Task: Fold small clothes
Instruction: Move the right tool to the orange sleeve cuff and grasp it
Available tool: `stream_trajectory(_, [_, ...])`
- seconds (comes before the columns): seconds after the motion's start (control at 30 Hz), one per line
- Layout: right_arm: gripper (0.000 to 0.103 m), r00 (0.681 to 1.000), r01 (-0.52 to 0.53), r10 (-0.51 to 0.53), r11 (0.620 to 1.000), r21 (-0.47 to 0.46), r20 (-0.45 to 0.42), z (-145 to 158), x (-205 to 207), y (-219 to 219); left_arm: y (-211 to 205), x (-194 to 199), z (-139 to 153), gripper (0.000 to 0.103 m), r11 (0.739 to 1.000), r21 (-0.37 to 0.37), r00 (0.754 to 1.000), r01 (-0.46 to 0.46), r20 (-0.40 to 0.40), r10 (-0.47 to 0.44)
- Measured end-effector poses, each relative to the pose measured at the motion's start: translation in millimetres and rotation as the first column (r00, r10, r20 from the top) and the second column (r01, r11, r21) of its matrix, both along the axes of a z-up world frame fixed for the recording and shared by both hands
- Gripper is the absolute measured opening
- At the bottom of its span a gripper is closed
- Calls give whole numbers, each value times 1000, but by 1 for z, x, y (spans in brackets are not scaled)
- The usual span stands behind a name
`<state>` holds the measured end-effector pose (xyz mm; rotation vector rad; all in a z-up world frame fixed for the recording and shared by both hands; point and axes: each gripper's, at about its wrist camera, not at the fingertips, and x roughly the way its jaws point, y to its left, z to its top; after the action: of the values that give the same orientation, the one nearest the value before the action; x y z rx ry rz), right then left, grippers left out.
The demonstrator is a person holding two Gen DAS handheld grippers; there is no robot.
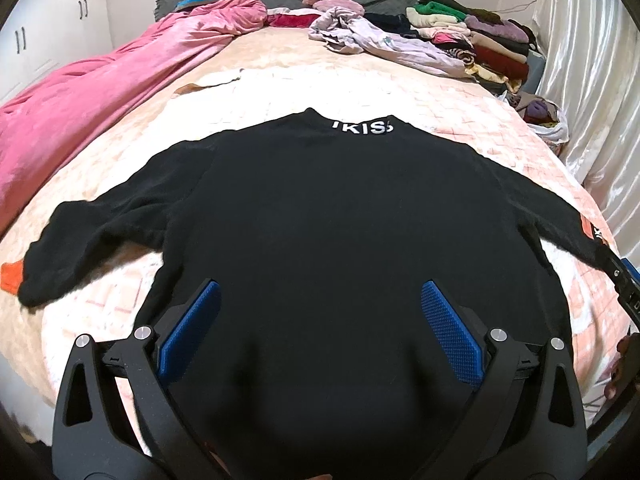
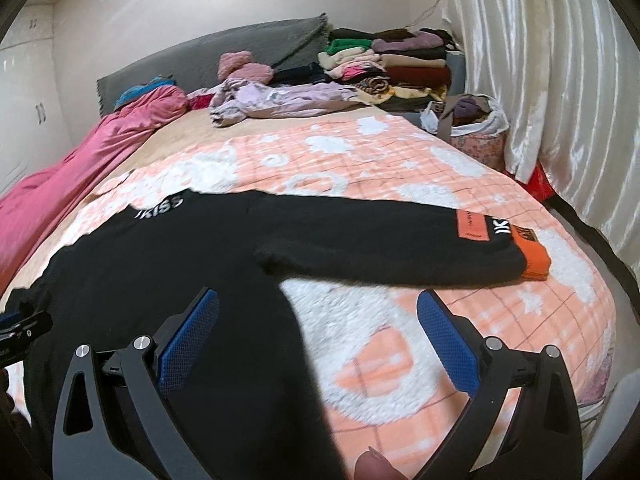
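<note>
sweater: black knit sweater lying flat on the bed, near the foot edge, collar toward the headboard, both sleeves spread out to the sides. Nothing folded yet, I'd say.
feel: looks soft, floppy and light, fuzzy knit so it probably won't slip, but it'll sag and bunch if lifted by one point.
where to grab: my guess is the orange cuff of the right sleeve or the shoulder seam, then the hem corners for the body fold.
left claw: left claw spread wide, blue pads apart, hanging over the lower body of the sweater, holding nothing.
right claw: right claw also wide open and empty, over the sweater's right side edge, straddling fabric and bedspread.
containers: white bag at the far right corner of the bed by the curtain, stuffed with dark clothes, can't tell which.
other stuff: stack of folded clothes by the headboard, loose lilac garment beside it, pink blanket along the left edge.
</note>
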<state>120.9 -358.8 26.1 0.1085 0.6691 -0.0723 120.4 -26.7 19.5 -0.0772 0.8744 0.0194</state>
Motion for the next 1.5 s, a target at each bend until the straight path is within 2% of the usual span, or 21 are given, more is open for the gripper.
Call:
stream_trajectory(0.37, [99,992,123,-123,992,5,19,3,16,-49,-11,27,-5,94,999,-8,999,40,-12,-40])
stream_trajectory(0.63, [99,979,203,-202,979,-34,25,2,28,-82,-10,47,-11,94,999,-18,999,42,-18,-43])
stream_trajectory(0.9, [99,967,255,-256,965,-65,-12,-11,37,-112,-18,65,-19,94,999,16,999,42,-20,-42])
stream_trajectory(1.3, [99,937,337,-340,941,-44,-85,-30,42,-168,-33,96,-33,94,995,22,993,99,-64,-97])
stream_trajectory(1.5, [99,923,368,-368,930,-24,-114,-37,40,-192,-48,106,-26,94,989,31,989,145,-16,-145])
